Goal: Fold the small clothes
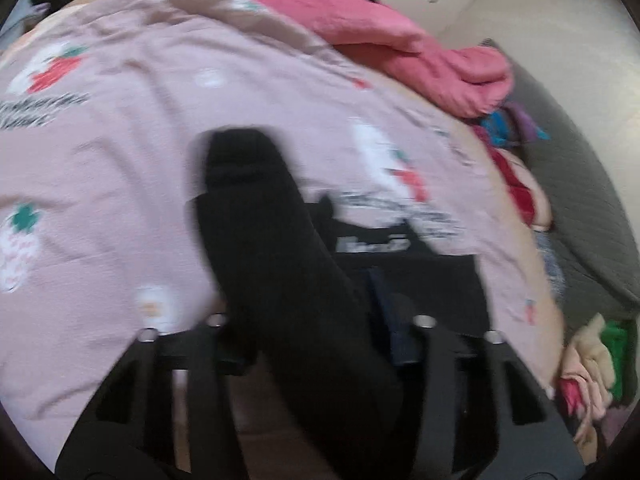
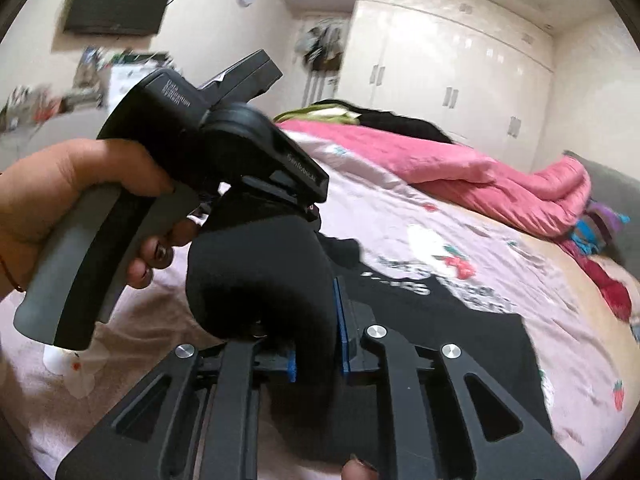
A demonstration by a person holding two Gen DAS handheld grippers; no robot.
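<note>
Near edge of bed: black sock is up off the sheet, strung btwn both grippers, bent into a fat loop in the right wrist view.
Sock, left wrist view: black sock runs from the jaws fwd and away, far end rounded; frame is blurred, detail poor.
Right gripper: blue pads pressed onto the near part of the sock, pinching it.
Left gripper: tips clamp the sock's upper end, far-left of the right one; in its own view the left gripper has the sock filling the gap, so I read it as pinched, not spread.
Left hand: wrapped round the grey handle, finger on the trigger.
Handling (judgement): light, soft, limp knit; no stiffness, sags and curls wherever unsupported. Ribbed fabric = decent friction, slip unlikely. Not fragile, but stretches if pulled hard.
Where to hold (judgement): one pinch at cuff, one at toe, thru both layers, so it lays flat; a mid-body pinch just bunches it.
Under it: black garment w/ white print lies flat on the bed, just right of the grippers.
Sheet: pale pink, strawberry print, a few creases.
Far side: pink quilt heaped along the far-right edge.
Beyond: white wardrobe doors on the far wall.
</note>
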